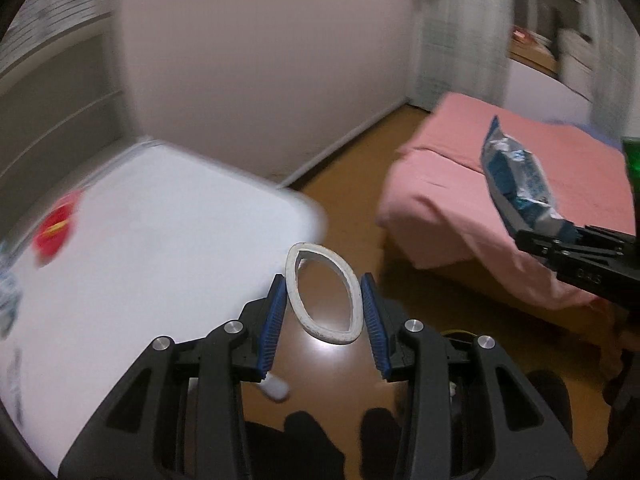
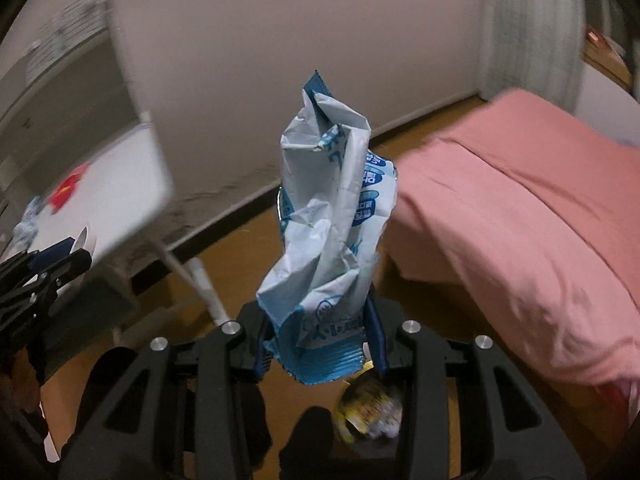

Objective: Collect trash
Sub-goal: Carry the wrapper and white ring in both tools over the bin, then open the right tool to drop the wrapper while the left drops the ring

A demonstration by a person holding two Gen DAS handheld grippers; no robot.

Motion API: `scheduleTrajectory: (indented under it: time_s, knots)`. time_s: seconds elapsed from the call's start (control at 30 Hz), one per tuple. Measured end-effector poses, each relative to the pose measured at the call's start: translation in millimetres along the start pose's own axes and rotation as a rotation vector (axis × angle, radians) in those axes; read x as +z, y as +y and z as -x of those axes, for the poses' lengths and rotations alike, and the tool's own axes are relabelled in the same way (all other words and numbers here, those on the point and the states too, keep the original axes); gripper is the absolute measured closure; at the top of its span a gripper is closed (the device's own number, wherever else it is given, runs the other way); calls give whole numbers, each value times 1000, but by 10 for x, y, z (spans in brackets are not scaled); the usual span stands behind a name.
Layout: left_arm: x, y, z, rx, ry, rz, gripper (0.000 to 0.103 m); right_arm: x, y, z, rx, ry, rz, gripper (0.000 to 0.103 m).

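Between the blue pads of the left tool (image 1: 324, 316), a white ring (image 1: 323, 294), squeezed into an oval and clamped on both sides, held up over the brown wooden floor (image 1: 352, 176). Below it on the floor, a bright patch of reflected light. Beside the left pad, a short white stub, blurred, cannot tell what. To the left, a white surface (image 1: 160, 248) with a rounded corner, streaked by blur, carrying a red item (image 1: 56, 228) near its far left edge and a crumpled bluish-white scrap just beside that.

Clamped in the right tool (image 2: 320, 344), a crumpled blue-and-white wrapper (image 2: 328, 216), gripped at its lower end and standing upright well above the fingers. Just beneath that tool, on the floor, a yellow-and-white crumpled packet (image 2: 368, 408), blurred. From the left wrist view, same wrapper and right tool at the right edge, well apart from the ring.

Further off on the right, a bed under a pink cover (image 2: 520, 216), its near corner hanging toward the floor. Beyond, a pale wall (image 1: 260, 60) with a baseboard, and a light curtain (image 1: 460, 32) at the far right.
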State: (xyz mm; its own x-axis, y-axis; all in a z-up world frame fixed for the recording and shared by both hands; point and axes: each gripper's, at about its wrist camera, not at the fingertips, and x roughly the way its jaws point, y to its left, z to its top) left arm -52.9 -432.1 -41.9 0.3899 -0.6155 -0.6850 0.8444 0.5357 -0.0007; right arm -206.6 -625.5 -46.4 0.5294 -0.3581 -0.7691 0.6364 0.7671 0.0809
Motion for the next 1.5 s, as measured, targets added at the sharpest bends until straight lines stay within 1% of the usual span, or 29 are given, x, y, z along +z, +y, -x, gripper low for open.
scheduleTrajectory:
  time_s: [0.03,0.07,0.1,0.2,0.23,0.3,0.43,0.57,0.63,0.67,0.73,0.83,0.93,1.23,1.3,1.33,1.37,1.4,1.43,1.5]
  knots:
    - [-5,-222,-90,-41,9,-33,66,-61,-140,3,-17,8,-22,65]
    - [-14,-337,-141,-62,12,-51,66,-142,-303,-3,-41,19,-47,65]
    - [-39,-530,-227,-92,18,-82,66,-211,-426,-11,-58,28,-67,65]
    - [-133,-885,-455,-163,41,-131,66,-481,-799,-91,-95,71,-140,65]
    - [-207,-1056,-585,-193,58,-154,66,-577,-900,-146,-104,93,-157,65]
    - [-356,-1275,-793,-234,91,-192,66,-827,-1034,-277,-114,141,-189,65]
    - [-669,-1619,-1206,-292,149,-247,66,-1267,-1240,-547,-123,230,-236,65]
    - [-923,-1800,-1540,-337,198,-278,66,-1685,-1367,-757,-127,308,-256,65]
    - [-1045,-1892,-1701,-353,232,-292,66,-1829,-1417,-837,-129,331,-264,65]
    - [-1099,-1898,-1709,-350,245,-294,66,-1877,-1431,-881,-130,341,-271,65]
    - [-1155,-1951,-1786,-354,269,-293,66,-1960,-1479,-933,-130,353,-281,65]
    - [-1177,-2015,-1848,-354,271,-306,66,-2004,-1570,-999,-136,369,-290,65]
    - [-1213,-2087,-1824,-358,280,-309,66,-2065,-1597,-1009,-133,374,-304,65]
    - [-1204,-2105,-1858,-370,284,-309,65,-2049,-1590,-1002,-125,364,-303,65]
    - [-1215,-2091,-1874,-383,293,-304,65,-2055,-1582,-987,-125,360,-302,62]
    - [-1219,-2092,-1887,-386,300,-300,64,-2052,-1579,-985,-128,359,-300,59]
    - [-1225,-2097,-1907,-390,308,-298,56,-2048,-1580,-979,-128,353,-304,47]
    - [-1233,-2100,-1917,-393,314,-298,43,-2040,-1585,-974,-130,347,-306,41]
    - [-1241,-2101,-1917,-390,310,-299,40,-2033,-1585,-959,-134,338,-307,41]
    - [-1249,-2113,-1907,-392,306,-307,39,-2016,-1595,-956,-135,335,-310,41]
